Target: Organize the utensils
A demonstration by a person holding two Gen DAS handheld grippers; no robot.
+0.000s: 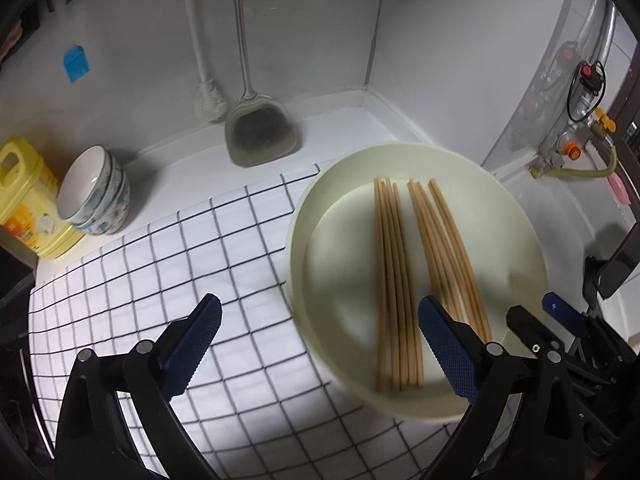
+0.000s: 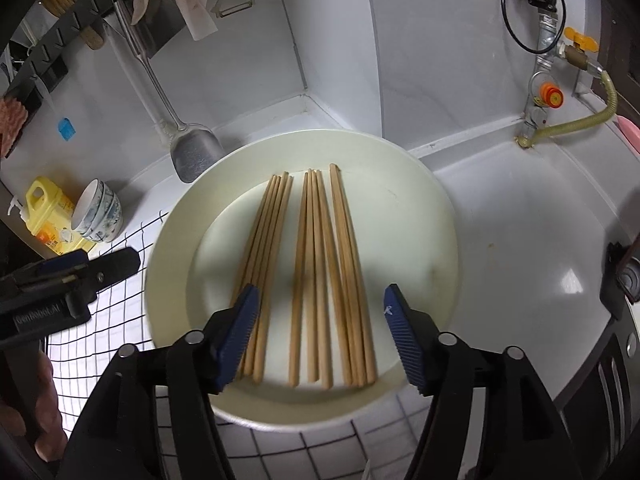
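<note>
A cream plate (image 1: pixel 344 264) (image 2: pixel 416 240) sits on the white counter, partly over a checked cloth (image 1: pixel 160 264). Several wooden chopsticks (image 1: pixel 396 280) (image 2: pixel 312 264) lie side by side in it, in loose bundles that run front to back. My left gripper (image 1: pixel 320 306) is open; one finger hangs over the cloth, the other over the plate's near part, and nothing is gripped. My right gripper (image 2: pixel 320 294) is open above the near ends of the chopsticks, its pads apart from them. Each gripper shows at the edge of the other's view.
Stacked patterned bowls (image 1: pixel 96 192) (image 2: pixel 100 212) and a yellow bottle (image 1: pixel 28 200) stand at the left. A metal spatula (image 1: pixel 260 132) (image 2: pixel 196 152) hangs against the back wall. Gas pipe and valve (image 2: pixel 560 52) sit at the right. A hand (image 2: pixel 44 380) shows at lower left.
</note>
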